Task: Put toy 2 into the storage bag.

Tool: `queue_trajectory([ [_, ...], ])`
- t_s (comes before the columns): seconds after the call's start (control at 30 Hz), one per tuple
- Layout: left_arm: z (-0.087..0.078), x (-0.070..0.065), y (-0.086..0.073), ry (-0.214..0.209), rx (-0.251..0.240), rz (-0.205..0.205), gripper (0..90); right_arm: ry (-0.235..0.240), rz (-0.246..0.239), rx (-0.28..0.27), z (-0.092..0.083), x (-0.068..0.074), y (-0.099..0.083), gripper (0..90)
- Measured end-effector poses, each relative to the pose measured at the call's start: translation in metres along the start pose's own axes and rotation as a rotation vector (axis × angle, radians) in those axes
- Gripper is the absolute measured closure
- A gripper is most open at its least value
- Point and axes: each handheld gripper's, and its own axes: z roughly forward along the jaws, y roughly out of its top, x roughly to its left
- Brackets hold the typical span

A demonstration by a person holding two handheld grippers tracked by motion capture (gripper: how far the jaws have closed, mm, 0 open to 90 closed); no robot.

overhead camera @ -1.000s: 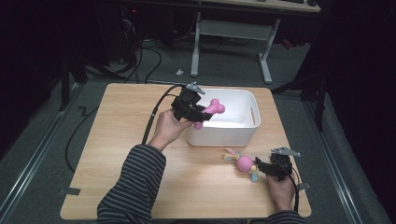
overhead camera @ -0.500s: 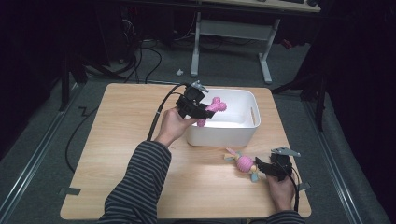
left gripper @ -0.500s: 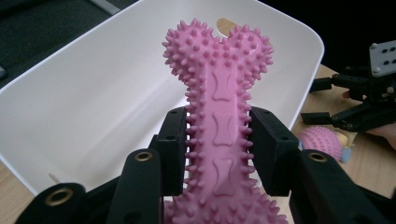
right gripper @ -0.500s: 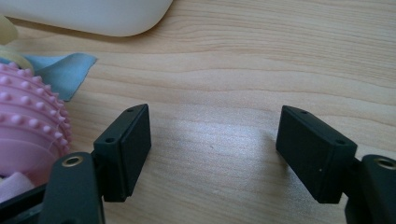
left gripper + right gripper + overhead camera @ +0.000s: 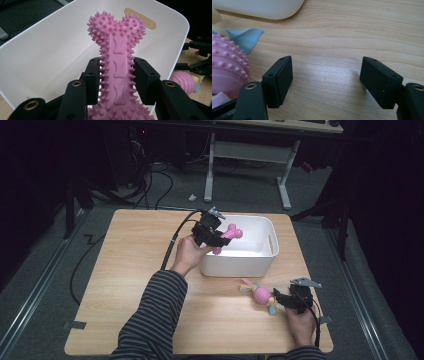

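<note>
Lying beside the white bin, a spiked ball toy nudges the right gripper.

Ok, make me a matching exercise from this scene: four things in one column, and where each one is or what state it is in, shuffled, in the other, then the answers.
Things:
1. pink spiky bone
2. pink spiky ball
3. white bin
4. right gripper

States:
A. stands on the table, nothing lying inside it
B. jaws open with bare wood between them
C. clamped in the left gripper, over the bin
D. lies on the table beside the right gripper

Pairs: 1-C, 2-D, 3-A, 4-B
</note>
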Motion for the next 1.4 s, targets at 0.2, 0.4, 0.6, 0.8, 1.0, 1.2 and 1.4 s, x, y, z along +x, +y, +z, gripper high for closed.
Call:
queue_trajectory([
  [0.2, 0.005, 0.003, -0.001, 0.019, 0.01, -0.002, 59.2, 0.0, 0.001, 0.0, 0.0, 0.0, 0.0, 26.6],
  [0.4, 0.009, 0.002, -0.002, 0.032, 0.023, 0.003, 59.2, 0.0, 0.0, 0.0, 0.0, 0.0, 0.0, 26.6],
  [0.6, 0.018, 0.001, -0.003, 0.03, 0.041, 0.002, 59.1, 0.0, 0.0, 0.0, 0.0, 0.0, 0.0, 26.6],
  [0.8, 0.023, -0.001, -0.006, 0.035, 0.062, 0.005, 59.0, 0.0, 0.0, 0.001, 0.0, 0.0, 0.0, 26.7],
  [1.0, 0.027, -0.001, -0.007, 0.044, 0.085, 0.006, 58.8, 0.0, 0.0, 0.001, 0.0, 0.0, 0.0, 26.7],
  [1.2, 0.03, 0.001, -0.01, 0.041, 0.1, 0.0, 58.5, 0.002, 0.0, 0.002, 0.0, 0.0, 0.0, 26.6],
  [1.4, 0.031, 0.001, -0.01, 0.039, 0.11, -0.009, 56.5, 0.002, 0.0, 0.002, 0.0, 0.0, 0.0, 26.6],
])
